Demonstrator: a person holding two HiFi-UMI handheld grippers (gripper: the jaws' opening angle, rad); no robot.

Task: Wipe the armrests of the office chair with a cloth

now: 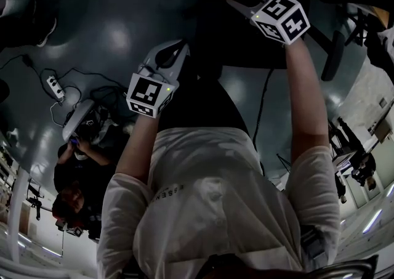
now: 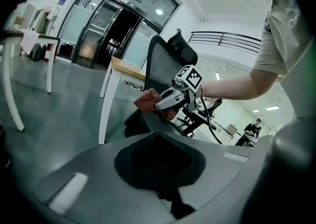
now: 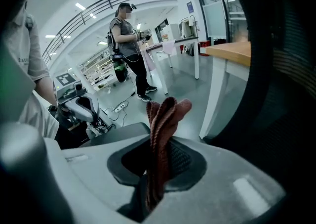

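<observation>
1. Right now the reddish-brown ribbed-knit cloth [image 3: 162, 119] is pinched in the right gripper [image 2: 159, 104]. Its jaws are closed on a bunched fold, and the loose end stands up past the tips.
2. Handling, my guess: v. light, soft and floppy, nothing to break. It'll drape and drag rather than slide. Hold near the bunched middle is OK, but more free cloth under the tips would prob. give better contact w/ the pad.
3. The cloth sits at the dark padded armrest [image 2: 138, 119] of the black mesh-backed office chair [image 2: 160, 65]. Pressing on the pad or just above it, can't tell.
4. The armrest looks smooth, matt, w/ rounded edges, prob. firm foam or plastic. It should take light pressure w/o marking.
5. As for the left gripper [image 1: 167, 56], its jaws are together w/ nothing btwn them. It's held off to the side of the right one.
6. Nearby are a pale wood-topped table w/ white legs [image 2: 126, 68] and a glossy grey floor [image 2: 54, 104].
</observation>
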